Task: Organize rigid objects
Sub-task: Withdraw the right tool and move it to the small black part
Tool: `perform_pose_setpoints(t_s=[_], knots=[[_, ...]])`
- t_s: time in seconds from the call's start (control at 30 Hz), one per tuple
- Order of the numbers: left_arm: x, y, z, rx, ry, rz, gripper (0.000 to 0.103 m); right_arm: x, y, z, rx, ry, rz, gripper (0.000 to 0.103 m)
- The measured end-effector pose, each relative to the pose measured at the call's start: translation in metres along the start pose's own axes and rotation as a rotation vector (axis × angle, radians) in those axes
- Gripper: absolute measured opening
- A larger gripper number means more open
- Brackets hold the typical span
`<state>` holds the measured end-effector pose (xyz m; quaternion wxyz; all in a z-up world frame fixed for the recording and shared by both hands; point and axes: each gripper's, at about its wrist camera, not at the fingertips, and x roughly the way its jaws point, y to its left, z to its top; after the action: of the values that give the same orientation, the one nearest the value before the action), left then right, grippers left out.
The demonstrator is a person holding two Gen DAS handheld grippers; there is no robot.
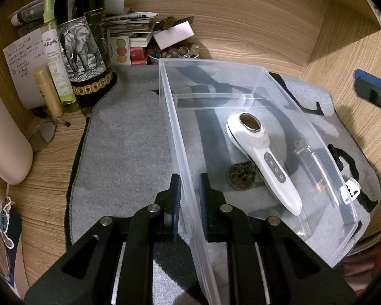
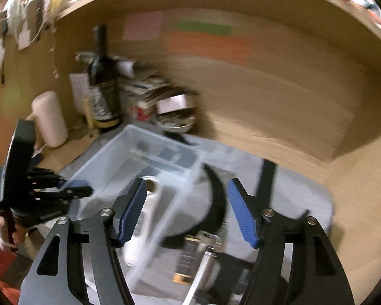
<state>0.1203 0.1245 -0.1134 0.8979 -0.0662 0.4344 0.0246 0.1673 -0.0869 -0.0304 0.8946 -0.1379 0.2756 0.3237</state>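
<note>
A clear plastic bin [image 1: 170,117] stands on a grey mat [image 1: 129,137]. Inside lie a white handheld device [image 1: 266,157] and a dark round ball [image 1: 241,175]. A slim dark tube with a brass end [image 1: 315,170] lies along the bin's right wall; I cannot tell if it is inside. My left gripper [image 1: 190,198] is shut on the bin's left wall. My right gripper [image 2: 188,211] is open and empty above the bin's right side [image 2: 149,150], with the white device [image 2: 144,218] and the tube [image 2: 188,256] below it. That view is blurred.
A dark wine bottle [image 1: 86,38], a green spray bottle [image 1: 56,58], a cream tube [image 1: 48,91], papers, a bowl of beads [image 1: 172,52] and a beige container [image 1: 5,137] crowd the back left. Wooden walls close the back and right.
</note>
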Motion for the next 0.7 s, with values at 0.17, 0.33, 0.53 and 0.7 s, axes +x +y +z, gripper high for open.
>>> perform_pose_setpoints(t_s=[0.17,0.33,0.53,0.7], knots=[[0.000,0.000,0.000,0.000,0.000,0.000,0.014,-0.018,-0.030,-0.013,0.067,-0.004,-0.069,0.064],[0.001,0.000,0.000,-0.002,0.000,0.000,0.014,-0.026,-0.049,-0.038,0.115,0.032,-0.122,0.064],[0.000,0.000,0.000,0.000,-0.001,-0.001,0.014,-0.010,-0.069,-0.078,0.183,0.130,-0.147,0.064],[0.000,0.001,0.000,0.000,-0.001,-0.001,0.014,0.013,-0.081,-0.101,0.247,0.208,-0.133,0.064]])
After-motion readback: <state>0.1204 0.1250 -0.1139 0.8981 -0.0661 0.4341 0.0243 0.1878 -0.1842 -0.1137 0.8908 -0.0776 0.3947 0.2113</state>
